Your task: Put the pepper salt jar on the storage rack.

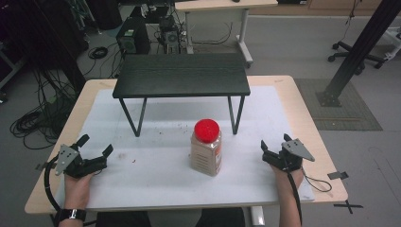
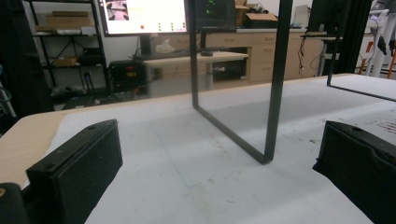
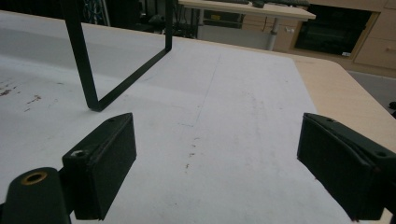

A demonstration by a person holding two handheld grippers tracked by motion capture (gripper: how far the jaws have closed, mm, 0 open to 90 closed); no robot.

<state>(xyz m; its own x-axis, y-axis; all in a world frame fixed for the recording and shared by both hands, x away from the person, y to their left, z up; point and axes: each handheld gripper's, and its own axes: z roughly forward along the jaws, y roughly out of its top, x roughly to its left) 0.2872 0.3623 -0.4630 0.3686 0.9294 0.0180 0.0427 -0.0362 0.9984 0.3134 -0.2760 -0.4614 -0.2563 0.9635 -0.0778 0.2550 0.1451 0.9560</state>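
- In the high view, a jar (image 1: 206, 150) with a red lid (image 1: 207, 130) was seen upright on the white mat (image 1: 156, 175), near the middle of the table (image 1: 302, 118) and just in front of the black shelf (image 1: 182, 74).
- The jar stood nearest the shelf's right front leg (image 1: 236, 115), close to it; whether they touched could not be told.
- The left gripper (image 1: 97, 153) was held low at the mat's left edge, jaws spread and nothing between them, well apart from the jar.
- The right gripper (image 1: 265, 150) was held at the mat's right side, jaws parted and empty, pointed toward the jar but clear of it.
- The jar was thus placed between the two grippers, nearer the right one.
- In the left gripper view, the left gripper (image 2: 219, 154) was shown released, its two black jaws wide apart over the bare mat (image 2: 187, 186).
- A leg frame (image 2: 275, 79) of the shelf was seen ahead between the jaws, resting on the mat.
- In the right gripper view, the right gripper (image 3: 217, 154) was shown released, with only stained mat (image 3: 224, 140) between the jaws.
- A shelf leg frame (image 3: 84, 60) was seen ahead at the upper left, standing on the mat.
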